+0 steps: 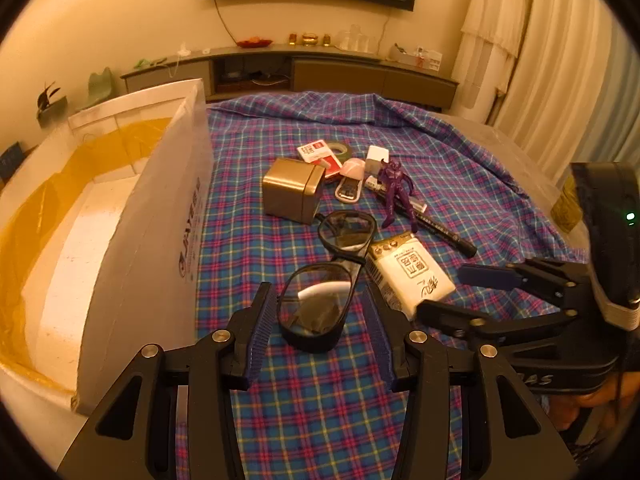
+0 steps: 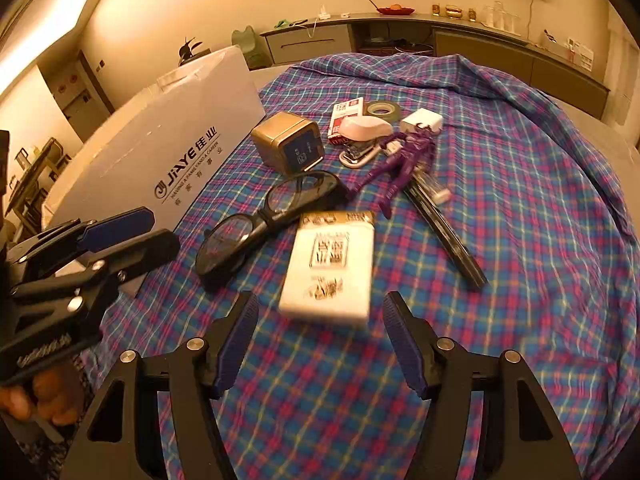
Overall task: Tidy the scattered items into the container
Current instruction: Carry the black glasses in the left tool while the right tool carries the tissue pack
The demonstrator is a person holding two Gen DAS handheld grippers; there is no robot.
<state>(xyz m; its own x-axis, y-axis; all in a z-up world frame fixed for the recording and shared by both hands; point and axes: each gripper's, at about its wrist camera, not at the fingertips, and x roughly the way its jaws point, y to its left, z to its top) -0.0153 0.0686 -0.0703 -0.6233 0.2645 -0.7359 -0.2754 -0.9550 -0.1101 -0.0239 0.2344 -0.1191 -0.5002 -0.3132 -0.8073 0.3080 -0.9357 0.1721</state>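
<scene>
The box (image 1: 132, 216), white with an open top and yellow tape inside, is the landmark, and the part of its inside that shows holds none of the scattered items. By that, the tidying looks barely begun, if at all; everything visible lies on the plaid cloth (image 1: 320, 400) out to the box's right.

Closest to the box's printed side are the gold tin (image 1: 292, 190) and the black glasses (image 1: 332, 276). Just beyond the glasses, farther from the box, lies the white tissue pack (image 2: 330, 264). Past that come the black pen (image 2: 444, 232) and the purple figure (image 2: 404, 164) lying across it. At the far end of the cluster from the box's near corner sit the red-and-white pack (image 1: 316, 152), the tape roll (image 1: 340, 150), the pink stapler (image 2: 362, 136) and the white charger (image 2: 422, 120).

The left gripper (image 1: 320, 320) has its fingers spread wide on either side of the nearer lens of the glasses, gripping nothing. The right gripper (image 2: 320, 332) is likewise spread wide and empty, just short of the tissue pack.

All nine items seem left to move.
</scene>
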